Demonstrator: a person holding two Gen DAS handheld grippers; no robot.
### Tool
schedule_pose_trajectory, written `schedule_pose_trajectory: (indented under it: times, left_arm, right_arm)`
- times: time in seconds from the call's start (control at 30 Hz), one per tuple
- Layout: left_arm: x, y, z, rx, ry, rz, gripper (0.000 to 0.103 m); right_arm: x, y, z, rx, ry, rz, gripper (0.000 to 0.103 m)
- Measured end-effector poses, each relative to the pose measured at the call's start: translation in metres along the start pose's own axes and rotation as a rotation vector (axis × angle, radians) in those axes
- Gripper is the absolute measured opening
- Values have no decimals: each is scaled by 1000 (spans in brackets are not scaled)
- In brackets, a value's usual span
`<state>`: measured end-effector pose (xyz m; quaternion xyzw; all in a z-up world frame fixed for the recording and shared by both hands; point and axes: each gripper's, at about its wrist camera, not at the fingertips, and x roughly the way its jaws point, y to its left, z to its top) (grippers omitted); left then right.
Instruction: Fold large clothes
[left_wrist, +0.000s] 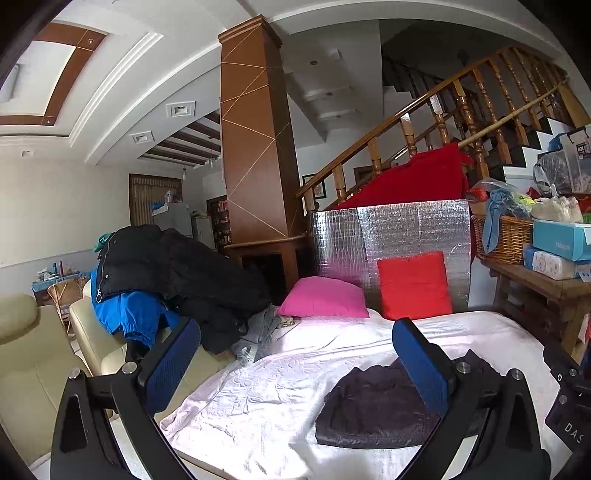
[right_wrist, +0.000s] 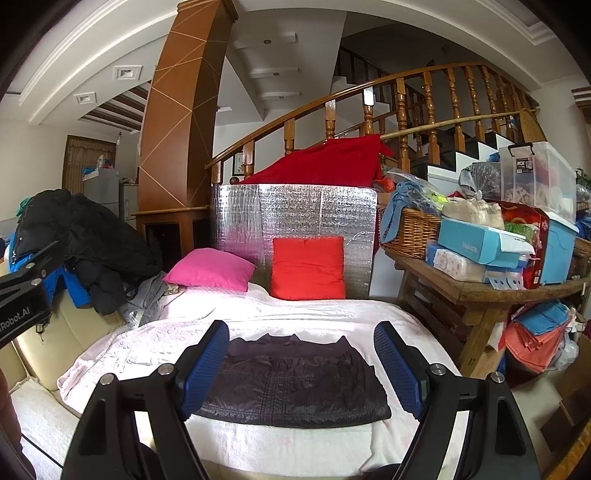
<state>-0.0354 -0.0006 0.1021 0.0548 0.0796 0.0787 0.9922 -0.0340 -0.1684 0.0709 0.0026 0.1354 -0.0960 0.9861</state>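
Folded dark jacket (right_wrist: 291, 384) lies flat on the bed's white blanket (right_wrist: 122, 354), squared up and done by the look of it. Both tongs, left (left_wrist: 295, 365) and right (right_wrist: 301, 365), hang wide open and empty above it, the unfolded coat pile (left_wrist: 177, 269) waiting at the left.

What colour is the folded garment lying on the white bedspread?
Dark purplish grey, quilted; the folded garment shows best in the right wrist view.

Bright daylight glare on the white bedspread (left_wrist: 258, 387), strong fisheye bending with dark vignetted corners, sharp focus
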Motion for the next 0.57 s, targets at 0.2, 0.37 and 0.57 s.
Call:
schedule_pose_trajectory:
  times: [0.2, 0.37, 0.57]
  left_arm:
    - [3, -2, -2, 5, 10, -6, 103]
    - [5, -5, -3, 9, 12, -4, 103]
    - [17, -10, -11, 2, 34, -20, 103]
  right_arm:
    - [4, 1, -3, 1, 14, 0, 83]
    - [5, -2, -4, 8, 16, -2, 83]
    - [17, -5, -7, 6, 33, -10, 83]
